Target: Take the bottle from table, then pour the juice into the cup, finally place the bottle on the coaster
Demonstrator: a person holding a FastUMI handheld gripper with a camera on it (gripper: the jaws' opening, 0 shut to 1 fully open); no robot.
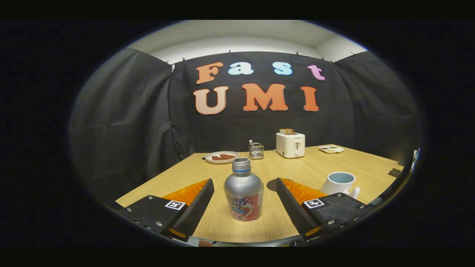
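The tool [245, 193] is standing released, its two fingers spread wide with a gap on either side of the bottle [243, 194]. The bottle is sitting upright on the table [297, 170], long axis vertical, between the fingers and about level with their tips, touching neither. The grasp is likely calling for little more than a small push forward and a squeeze. Just beyond the right finger a dark coaster [272, 184] is peeking out, and the cup [339, 183] is standing to its right. Farther back a plate [221, 157], a small rack [256, 150] and a toaster [290, 144] are lining the far edge.
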